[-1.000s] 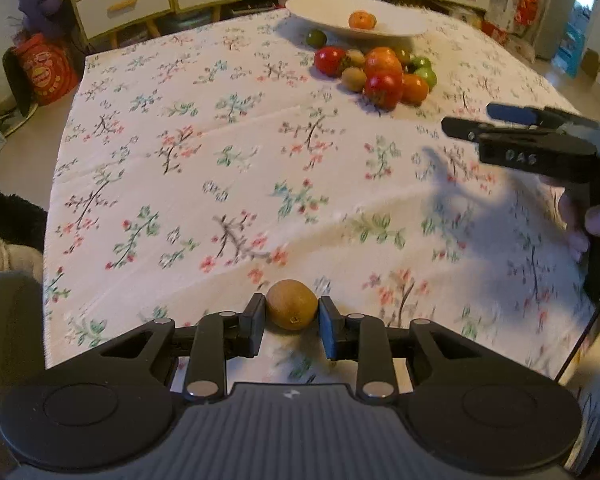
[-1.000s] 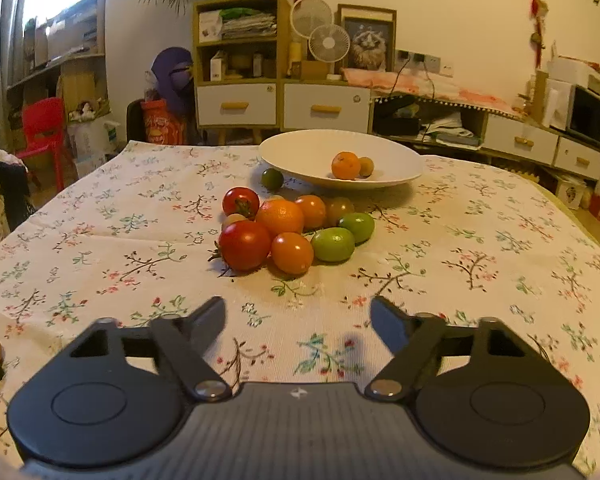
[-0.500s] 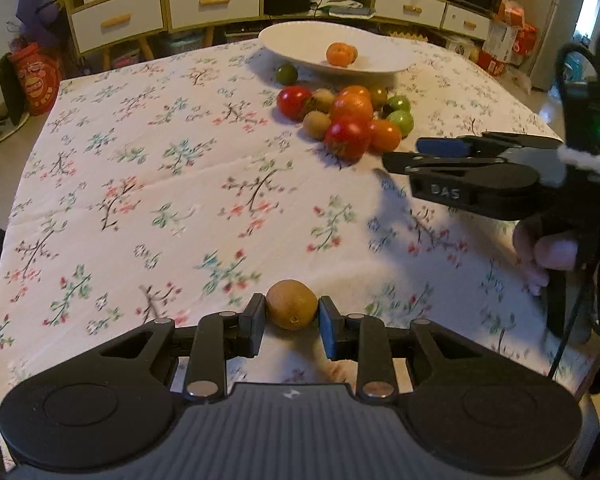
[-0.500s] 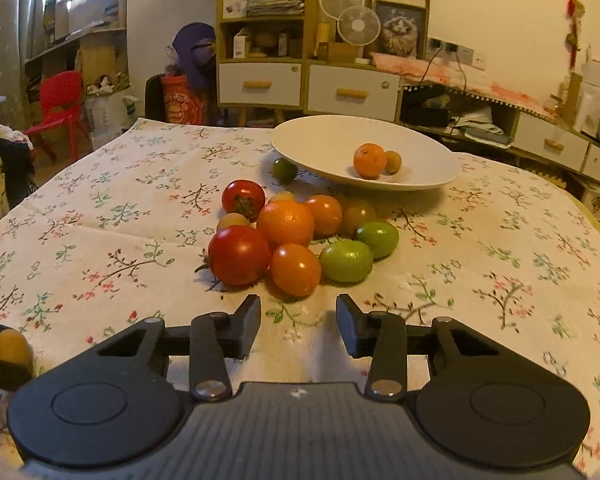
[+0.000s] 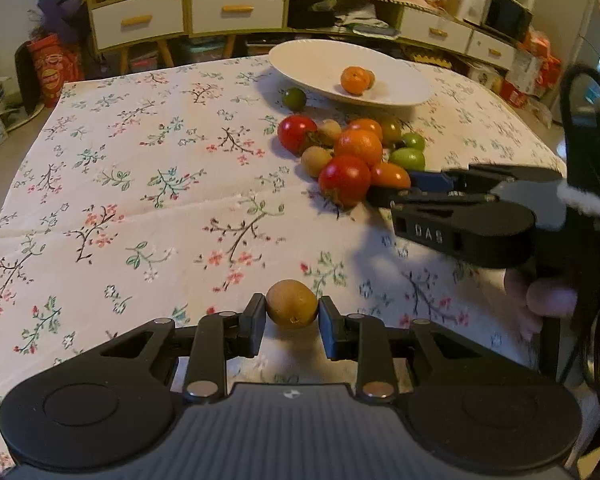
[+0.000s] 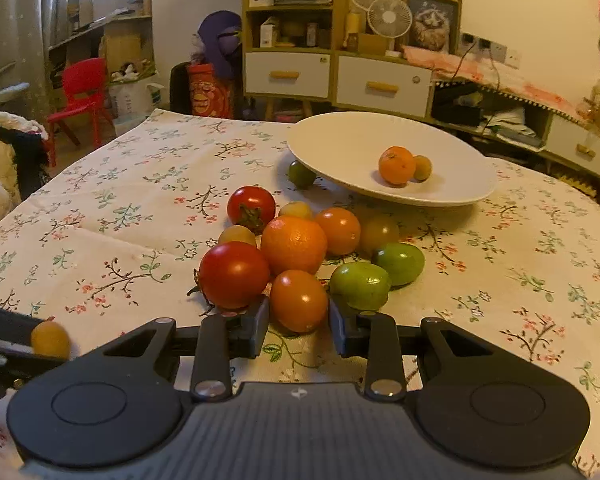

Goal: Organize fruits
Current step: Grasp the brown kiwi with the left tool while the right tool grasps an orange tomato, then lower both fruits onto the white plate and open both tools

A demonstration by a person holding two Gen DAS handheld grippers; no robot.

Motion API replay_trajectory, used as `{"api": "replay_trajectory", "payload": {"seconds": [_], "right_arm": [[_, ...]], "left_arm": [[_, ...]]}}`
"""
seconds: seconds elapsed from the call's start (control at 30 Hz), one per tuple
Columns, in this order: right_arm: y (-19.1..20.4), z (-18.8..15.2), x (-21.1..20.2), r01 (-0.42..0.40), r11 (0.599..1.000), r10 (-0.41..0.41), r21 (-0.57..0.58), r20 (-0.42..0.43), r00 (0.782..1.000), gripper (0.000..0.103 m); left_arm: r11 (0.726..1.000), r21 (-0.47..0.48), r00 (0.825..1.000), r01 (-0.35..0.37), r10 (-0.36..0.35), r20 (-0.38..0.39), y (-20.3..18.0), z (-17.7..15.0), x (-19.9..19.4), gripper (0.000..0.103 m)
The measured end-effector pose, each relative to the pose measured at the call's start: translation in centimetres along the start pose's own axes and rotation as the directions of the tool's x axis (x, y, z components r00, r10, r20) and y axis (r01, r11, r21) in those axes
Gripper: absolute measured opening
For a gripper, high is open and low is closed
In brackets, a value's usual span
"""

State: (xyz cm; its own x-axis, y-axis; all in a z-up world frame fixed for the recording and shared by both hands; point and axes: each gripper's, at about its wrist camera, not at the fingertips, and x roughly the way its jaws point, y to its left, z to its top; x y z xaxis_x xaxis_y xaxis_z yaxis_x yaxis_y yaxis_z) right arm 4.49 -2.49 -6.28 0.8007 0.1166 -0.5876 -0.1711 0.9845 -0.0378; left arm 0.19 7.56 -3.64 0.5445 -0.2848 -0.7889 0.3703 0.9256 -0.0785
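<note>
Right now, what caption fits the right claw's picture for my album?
Right claw closing around an orange tomato at the near edge of the fruit pile, white plate behind.

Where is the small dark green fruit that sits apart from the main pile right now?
In the right wrist view, the dark green fruit sits on the tablecloth at the white plate's left edge, partly under its rim, beyond the red tomato.

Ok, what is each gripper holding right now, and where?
Left gripper: small brown fruit, pinched at its sides. Right gripper: closing around an orange tomato; firm grip unclear.
</note>
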Motion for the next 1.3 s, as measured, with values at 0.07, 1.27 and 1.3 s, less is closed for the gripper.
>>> {"api": "replay_trajectory", "payload": {"seconds": [0.07,1.27,1.3], "right_arm": [[-0.2,0.1,0.1,-0.02,1.0,0.02,-0.004,-0.001,1.0,0.027],[-6.9,4.5,-1.9,-0.129,0.988,0.127,-0.085,-0.033,0.991,0.026],[-7.1,4.8,-1.7,-0.13,0.987,0.127,-0.092,-0.032,0.991,0.026]], "left_arm": [[1.0,-0.011,1.0,-0.006,0.006,0.01,-0.3,0.4,0.1,0.022],[0.999,-0.004,0.978,0.042,-0.04,0.203,-5.0,8.5,3.1,0.022],[0.999,0.011,0.976,0.039,-0.04,0.212,-5.0,8.9,3.2,0.022]]}}
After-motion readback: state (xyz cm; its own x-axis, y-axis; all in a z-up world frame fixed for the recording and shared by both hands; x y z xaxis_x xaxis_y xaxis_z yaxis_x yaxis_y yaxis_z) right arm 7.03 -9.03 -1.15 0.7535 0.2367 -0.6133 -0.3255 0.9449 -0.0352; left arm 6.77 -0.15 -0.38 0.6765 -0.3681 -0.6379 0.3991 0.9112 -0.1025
